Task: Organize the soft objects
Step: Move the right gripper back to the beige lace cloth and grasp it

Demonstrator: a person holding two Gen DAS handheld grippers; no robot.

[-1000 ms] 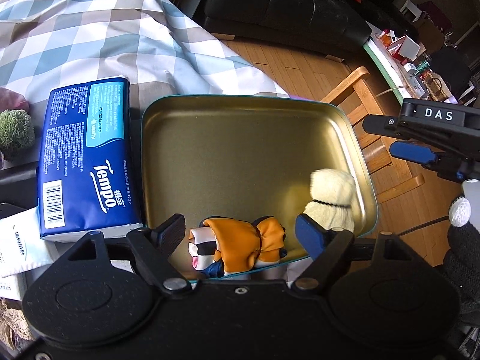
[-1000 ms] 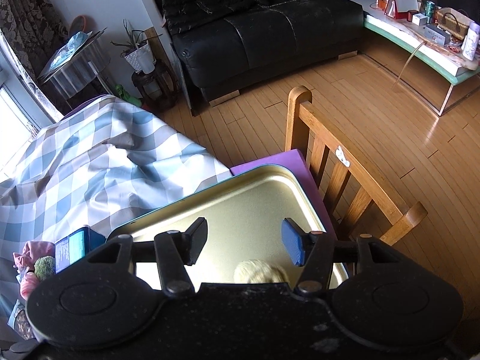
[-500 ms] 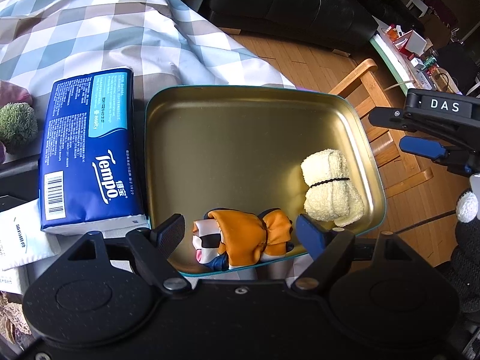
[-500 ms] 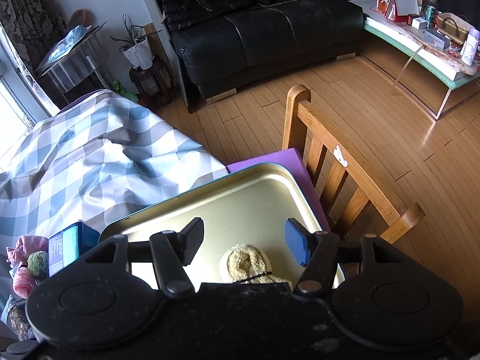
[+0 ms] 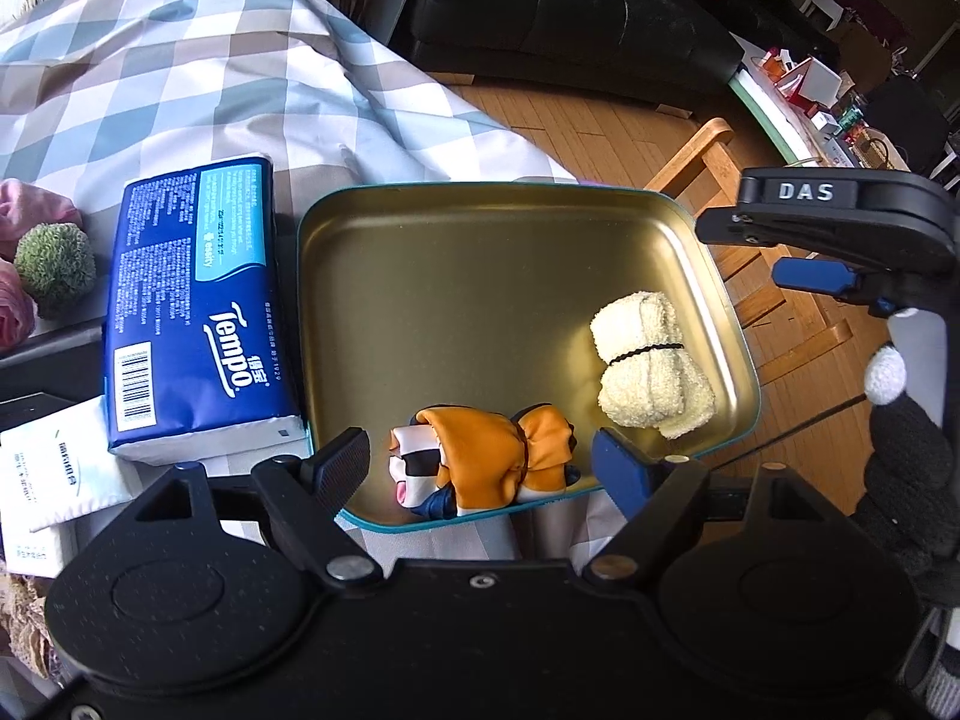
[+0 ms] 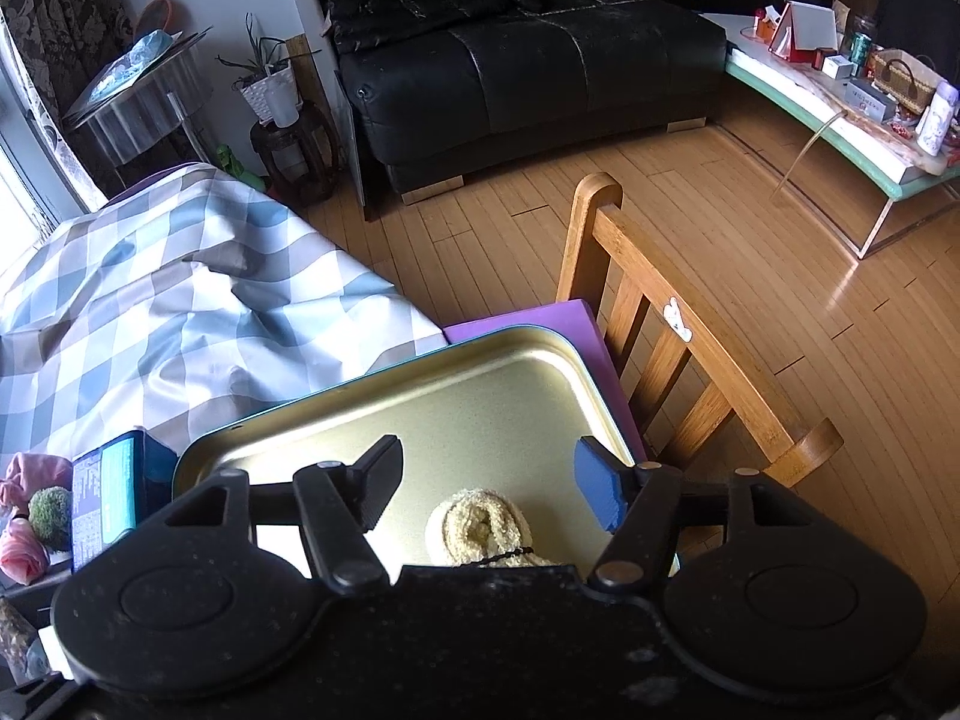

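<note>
A gold metal tray [image 5: 480, 276] with a teal rim lies on the checked cloth. In it lie a rolled cream towel [image 5: 651, 369] tied with a black band and a rolled orange cloth bundle [image 5: 486, 462]. My left gripper [image 5: 480, 465] is open and empty, above the tray's near edge by the orange bundle. My right gripper [image 6: 486, 483] is open and empty, above the cream towel [image 6: 480, 531]; it also shows in the left wrist view [image 5: 828, 240] at the tray's right side.
A blue Tempo tissue pack [image 5: 192, 312] lies left of the tray. A green fuzzy ball [image 5: 54, 267] and pink cloth [image 5: 33, 210] sit further left. A wooden chair [image 6: 678, 336] stands by the tray's right edge. A black sofa [image 6: 528, 66] is behind.
Both grippers have pulled back and up from the tray. The cream towel, half hidden before, now lies free in the tray's right part.
</note>
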